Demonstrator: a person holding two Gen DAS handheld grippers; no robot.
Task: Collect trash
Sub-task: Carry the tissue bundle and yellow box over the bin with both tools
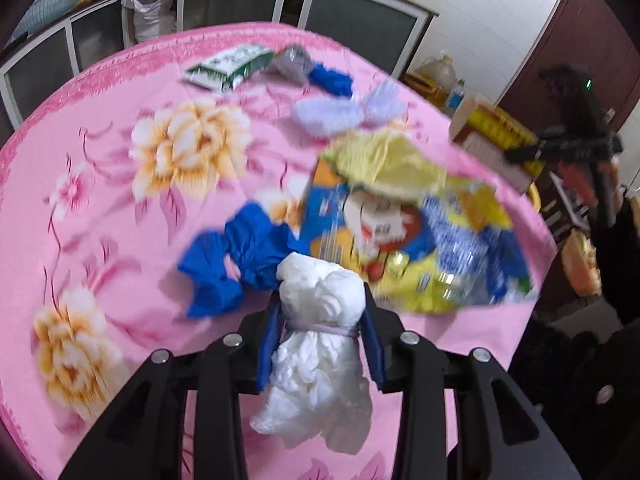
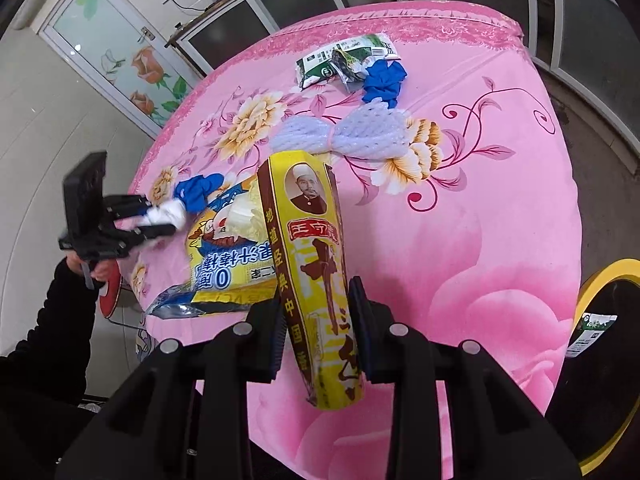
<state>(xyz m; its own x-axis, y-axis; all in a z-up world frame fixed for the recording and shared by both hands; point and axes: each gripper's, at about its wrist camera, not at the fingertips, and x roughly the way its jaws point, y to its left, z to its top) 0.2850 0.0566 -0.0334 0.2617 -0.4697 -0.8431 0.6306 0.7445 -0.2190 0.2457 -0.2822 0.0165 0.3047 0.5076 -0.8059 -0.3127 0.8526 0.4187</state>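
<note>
Left gripper jaws clamped on white wad; right gripper jaws clamped on yellow box; blue glove at ten o'clock.

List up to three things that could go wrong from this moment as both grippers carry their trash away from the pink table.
1. The white plastic wad is soft; the left gripper pinches it only at its tied waist, so it may slip out.
2. The long yellow box juts far beyond the right gripper and could tilt or swing loose.
3. The yellow-rimmed bin sits off the table's edge, so a drop could miss it.
</note>
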